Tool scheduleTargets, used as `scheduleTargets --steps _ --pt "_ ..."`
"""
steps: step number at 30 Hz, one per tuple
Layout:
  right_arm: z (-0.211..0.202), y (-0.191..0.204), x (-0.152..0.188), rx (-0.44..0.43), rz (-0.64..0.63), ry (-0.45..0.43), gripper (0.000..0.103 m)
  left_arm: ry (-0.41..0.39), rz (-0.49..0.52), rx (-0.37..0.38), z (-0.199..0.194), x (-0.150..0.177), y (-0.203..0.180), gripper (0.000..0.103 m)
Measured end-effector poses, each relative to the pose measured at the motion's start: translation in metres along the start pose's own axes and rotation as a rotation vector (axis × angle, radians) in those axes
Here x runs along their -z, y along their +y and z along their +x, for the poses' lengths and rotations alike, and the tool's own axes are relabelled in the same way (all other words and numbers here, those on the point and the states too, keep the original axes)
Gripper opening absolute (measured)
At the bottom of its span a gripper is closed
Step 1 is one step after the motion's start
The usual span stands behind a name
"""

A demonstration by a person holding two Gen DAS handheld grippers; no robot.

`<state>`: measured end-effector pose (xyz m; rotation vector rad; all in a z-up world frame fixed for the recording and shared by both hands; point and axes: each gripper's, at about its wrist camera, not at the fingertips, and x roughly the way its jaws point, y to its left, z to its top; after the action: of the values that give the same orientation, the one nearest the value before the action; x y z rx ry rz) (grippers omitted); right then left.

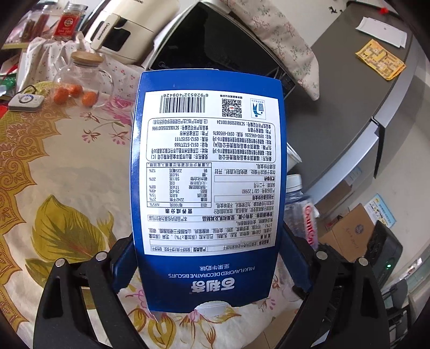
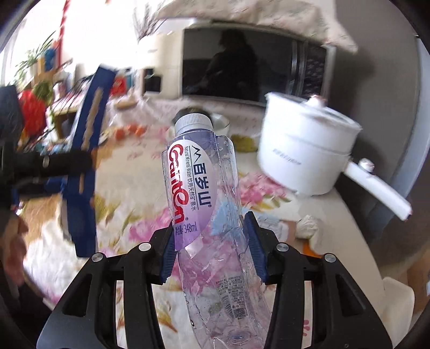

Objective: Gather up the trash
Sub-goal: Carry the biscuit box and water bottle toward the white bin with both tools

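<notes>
My left gripper [image 1: 209, 265] is shut on a blue biscuit box [image 1: 208, 188], held upright above the floral tablecloth, its white label side facing the camera. My right gripper [image 2: 211, 249] is shut on an empty clear plastic water bottle [image 2: 207, 204] with a red-lettered label and a grey cap, held above the table. The bottle also shows in the left wrist view [image 1: 301, 212], just right of the box. The box and the left gripper show blurred in the right wrist view [image 2: 86, 161], to the left of the bottle.
The round table [image 1: 53, 166] holds a glass jar [image 1: 80, 77] with orange fruits, a white air fryer [image 1: 126, 24], a dark microwave [image 1: 223, 48], a white electric pot [image 2: 306, 150] and crumpled tissue [image 2: 309, 225]. A cardboard box [image 1: 349, 236] stands beside the table.
</notes>
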<state>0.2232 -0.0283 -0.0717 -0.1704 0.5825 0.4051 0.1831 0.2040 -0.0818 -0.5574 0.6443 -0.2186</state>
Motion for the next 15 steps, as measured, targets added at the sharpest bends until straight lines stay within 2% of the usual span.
scheduleTargets --steps 7,10,15 --pt "-0.017 -0.019 -0.01 0.123 0.101 -0.101 0.044 -0.081 -0.012 -0.035 -0.006 0.003 -0.016 0.088" --pt "-0.025 -0.029 -0.013 0.16 0.13 -0.121 0.044 -0.12 -0.012 -0.04 -0.007 0.004 -0.033 0.088" --pt "-0.044 -0.049 -0.02 0.228 0.15 -0.151 0.044 -0.141 0.011 -0.027 -0.001 0.005 -0.064 0.088"
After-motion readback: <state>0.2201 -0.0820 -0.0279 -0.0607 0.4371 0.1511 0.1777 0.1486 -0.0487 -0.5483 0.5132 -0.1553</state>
